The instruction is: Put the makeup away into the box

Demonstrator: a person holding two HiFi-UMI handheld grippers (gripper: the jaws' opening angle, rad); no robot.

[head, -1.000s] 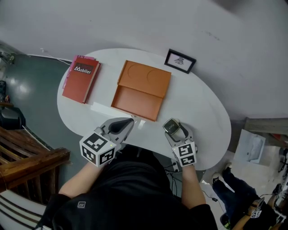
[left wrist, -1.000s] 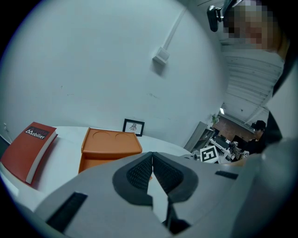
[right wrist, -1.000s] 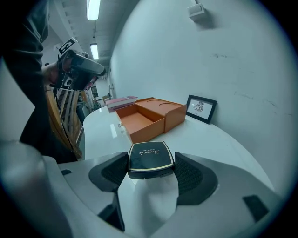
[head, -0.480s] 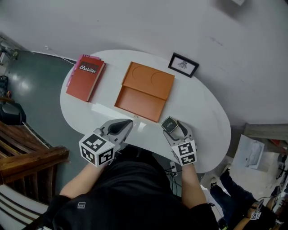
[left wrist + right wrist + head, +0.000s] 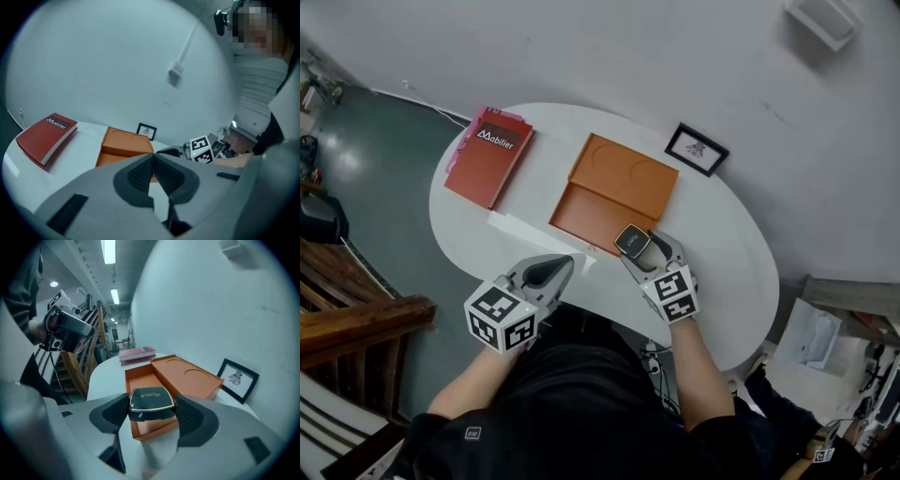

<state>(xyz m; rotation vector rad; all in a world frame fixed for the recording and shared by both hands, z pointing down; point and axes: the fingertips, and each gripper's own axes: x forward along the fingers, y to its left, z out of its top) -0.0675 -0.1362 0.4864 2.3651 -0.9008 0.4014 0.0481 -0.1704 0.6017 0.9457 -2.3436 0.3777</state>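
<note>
Left gripper (image 5: 563, 264): jaws together, nothing between them, at the near edge of the white rounded table (image 5: 727, 272). Right gripper (image 5: 151, 412) clamps the black square gold-rimmed makeup compact (image 5: 150, 401) above the near end of the open orange cardboard box (image 5: 595, 214). Beyond it lie a red hardcover book (image 5: 488, 161) and a small black-framed picture (image 5: 697, 150).

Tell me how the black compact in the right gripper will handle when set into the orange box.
The compact looks rigid: the right gripper clamps its sides with no visible flexing. Its glossy lid suggests it may slip if the grip loosens. Flat and low, it should lie steady in the orange box, not roll.
</note>
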